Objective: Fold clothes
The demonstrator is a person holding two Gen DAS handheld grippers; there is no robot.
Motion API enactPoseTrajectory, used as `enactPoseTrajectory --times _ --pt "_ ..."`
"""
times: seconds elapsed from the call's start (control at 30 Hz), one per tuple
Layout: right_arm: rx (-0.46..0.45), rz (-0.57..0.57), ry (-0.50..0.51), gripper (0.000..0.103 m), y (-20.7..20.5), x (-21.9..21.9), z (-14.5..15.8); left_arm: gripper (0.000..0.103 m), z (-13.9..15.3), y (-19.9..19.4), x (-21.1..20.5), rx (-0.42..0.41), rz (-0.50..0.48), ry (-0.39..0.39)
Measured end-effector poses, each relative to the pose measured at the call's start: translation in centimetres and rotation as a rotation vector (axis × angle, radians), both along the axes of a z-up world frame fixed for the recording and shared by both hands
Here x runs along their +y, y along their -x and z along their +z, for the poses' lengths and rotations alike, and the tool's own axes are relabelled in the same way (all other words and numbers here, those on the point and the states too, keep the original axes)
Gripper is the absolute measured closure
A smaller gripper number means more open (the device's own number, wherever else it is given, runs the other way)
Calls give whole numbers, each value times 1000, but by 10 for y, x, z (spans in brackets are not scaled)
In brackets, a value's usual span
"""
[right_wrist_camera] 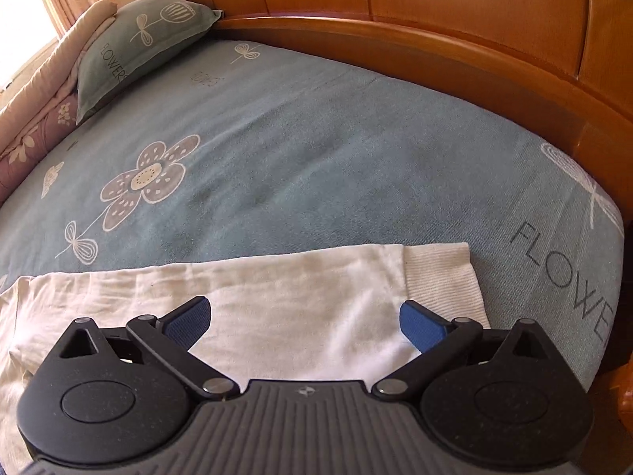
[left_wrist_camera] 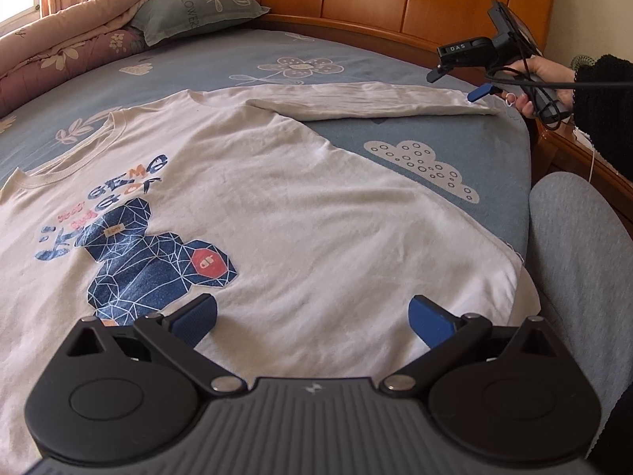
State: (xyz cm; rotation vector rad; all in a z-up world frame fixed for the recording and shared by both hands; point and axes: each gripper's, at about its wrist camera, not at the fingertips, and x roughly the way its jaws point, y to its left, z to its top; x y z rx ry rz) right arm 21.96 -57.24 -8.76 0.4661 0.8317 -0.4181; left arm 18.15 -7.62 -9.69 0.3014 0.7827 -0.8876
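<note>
1. Nearest to me, under my left gripper [left_wrist_camera: 312, 316], lies the body of the white long-sleeved shirt [left_wrist_camera: 277, 206]. Both fingers are spread wide with nothing between them, and the shirt's side edge runs just off my right finger.
2. The shirt lies flat on the blue flowered bedsheet [left_wrist_camera: 245, 51], print side up, its collar away to the left of my left fingers.
3. My right gripper [right_wrist_camera: 304, 320] is likewise spread wide and holds nothing. It hovers over the end of the sleeve [right_wrist_camera: 300, 281], with the ribbed cuff [right_wrist_camera: 439, 277] just beyond my right finger.
4. The sleeve stretches straight out from the shoulder, and its long axis runs crosswise to my right fingers, left to right. The cuff is far nearer my right hand than my left.
5. My judgement: the sleeve lies out to the side and not across the body, so a sleeve fold is open, and the right gripper is the one placed for it.
</note>
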Motion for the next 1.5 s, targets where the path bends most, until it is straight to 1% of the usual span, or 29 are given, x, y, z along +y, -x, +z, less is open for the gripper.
enactPoseTrajectory --times 0.03,0.07,0.2,0.3,0.37,0.43,0.53,0.6,0.67,0.77,0.83,0.97,1.1,1.17,1.3,1.4,1.5 --pt "-2 8 7 0 -2 4 2 1 1 0 1 -3 2 -1" --pt "-8 56 -3 0 -5 16 6 1 2 0 2 -6 4 -1" --pt "-62 309 -40 0 -19 84 25 1 8 -5 11 -27 37 -6" --pt "-118 519 -112 0 -33 139 37 1 14 -13 25 -31 89 9" --pt "-142 620 -157 0 -46 172 41 1 15 -21 35 -16 126 12" --pt "-158 697 -194 0 -66 210 42 1 12 -28 45 -1 178 4" --pt "-173 782 -232 0 -93 261 39 1 3 -34 54 27 215 1" --pt "-166 816 -256 0 -114 287 30 1 -4 -36 61 55 222 6" --pt "-143 843 -227 0 -132 312 18 1 -7 -34 66 47 226 6" --pt "-72 829 -217 0 -145 324 -2 1 -5 -32 71 48 234 6" --pt "-39 795 -191 0 -141 315 -12 1 -5 -34 73 55 240 13" --pt "-50 712 -167 0 -107 290 -2 1 -3 -38 76 66 264 33" --pt "-45 778 -92 0 -69 308 -7 1 5 -44 82 57 305 51" --pt "-43 810 -54 0 -50 316 -10 1 10 -51 89 59 339 75" --pt "-38 874 22 0 -11 334 -16 1 24 -68 111 32 423 110" --pt "-34 922 82 0 17 347 -20 1 31 -86 136 38 517 160" --pt "-41 932 212 0 29 362 -27 1 31 -102 157 76 598 227"
